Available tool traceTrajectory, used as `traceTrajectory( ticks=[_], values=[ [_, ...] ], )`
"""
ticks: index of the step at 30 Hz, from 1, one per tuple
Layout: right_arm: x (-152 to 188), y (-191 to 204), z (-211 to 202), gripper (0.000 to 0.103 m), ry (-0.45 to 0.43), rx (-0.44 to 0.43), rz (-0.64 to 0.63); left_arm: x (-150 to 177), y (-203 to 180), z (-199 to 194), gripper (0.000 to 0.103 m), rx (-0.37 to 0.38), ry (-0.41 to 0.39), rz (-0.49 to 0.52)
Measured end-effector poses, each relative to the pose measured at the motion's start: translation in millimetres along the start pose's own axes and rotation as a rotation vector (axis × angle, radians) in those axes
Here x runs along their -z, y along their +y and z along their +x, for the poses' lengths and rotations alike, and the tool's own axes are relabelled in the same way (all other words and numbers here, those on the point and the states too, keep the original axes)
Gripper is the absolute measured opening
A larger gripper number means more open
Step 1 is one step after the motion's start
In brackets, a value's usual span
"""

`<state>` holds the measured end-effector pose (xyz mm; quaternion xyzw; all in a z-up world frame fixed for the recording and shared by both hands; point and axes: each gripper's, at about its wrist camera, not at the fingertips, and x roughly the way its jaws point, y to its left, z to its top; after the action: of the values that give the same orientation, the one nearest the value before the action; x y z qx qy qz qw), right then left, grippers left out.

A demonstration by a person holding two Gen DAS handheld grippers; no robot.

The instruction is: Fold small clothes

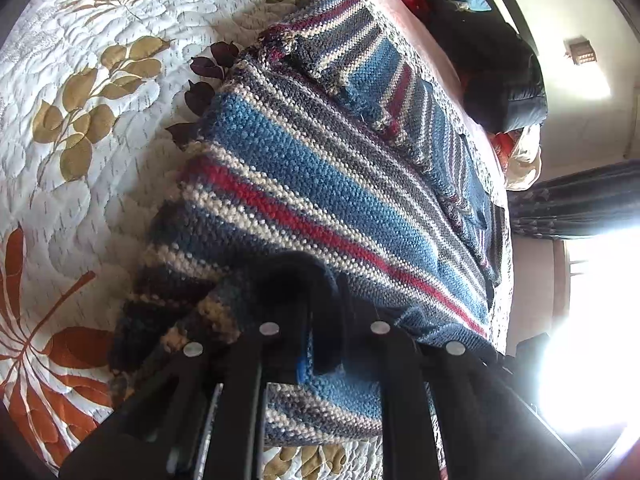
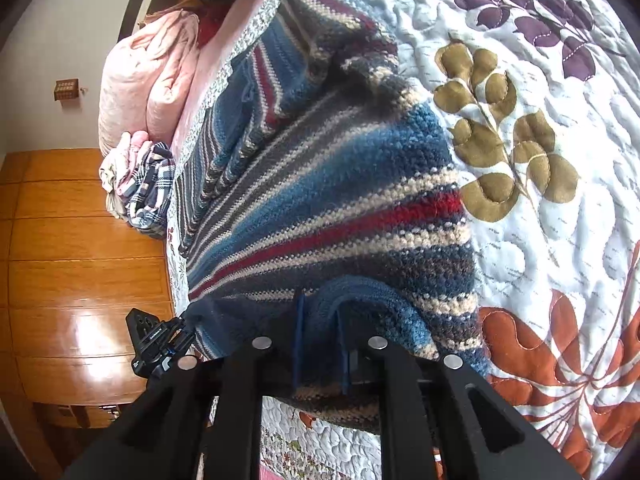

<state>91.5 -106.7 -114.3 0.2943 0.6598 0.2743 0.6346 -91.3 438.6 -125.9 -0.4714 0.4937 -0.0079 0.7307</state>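
Left gripper point(image 1: 320, 320): jaws clenched on hem of striped knit sweater point(image 1: 320, 168). Sweater: lies on the quilted bedspread point(image 1: 80, 160), soft, thick, stretchy, likely sagging; best held at hem corners. Right gripper point(image 2: 320, 344): jaws clenched on hem. Surroundings: pink pillow point(image 2: 140, 80), plaid garment point(image 2: 148, 188) near the bed edge, well apart.

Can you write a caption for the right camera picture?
Right gripper pinches the hem of a striped knitted sweater on a leafy quilt.
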Motion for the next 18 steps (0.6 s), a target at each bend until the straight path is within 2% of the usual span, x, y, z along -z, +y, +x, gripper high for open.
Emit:
traceTrajectory(
  ticks=[3,6,9,10,15,18],
  values=[
    [-1.7,-1.9,-4.3,0.018,0.007,-0.019,0.015,-0.6,6.6,-7.0,0.017,0.062,0.019,-0.036],
    [-3.8,-4.1,-9.0,0.023,0.024,-0.026,0.023,-1.1,11.4,-22.3,0.027,0.096,0.007,-0.055],
    [-6.3,-4.7,-21.7,0.042,0.003,-0.012,0.024,-2.9,17.1,-39.7,0.032,0.113,-0.009,-0.074],
    [-7.4,-3.6,-28.2,0.045,-0.015,0.002,0.015,-3.3,17.8,-43.6,0.032,0.111,-0.008,-0.074],
    [-9.4,11.2,-42.7,0.047,-0.04,0.102,-0.088,-3.5,5.6,-58.3,0.033,0.043,-0.025,0.012],
    [-6.9,34.5,-38.7,0.055,-0.045,0.182,-0.221,-6.3,-14.2,-56.0,0.044,-0.035,-0.038,0.124]
  ],
)
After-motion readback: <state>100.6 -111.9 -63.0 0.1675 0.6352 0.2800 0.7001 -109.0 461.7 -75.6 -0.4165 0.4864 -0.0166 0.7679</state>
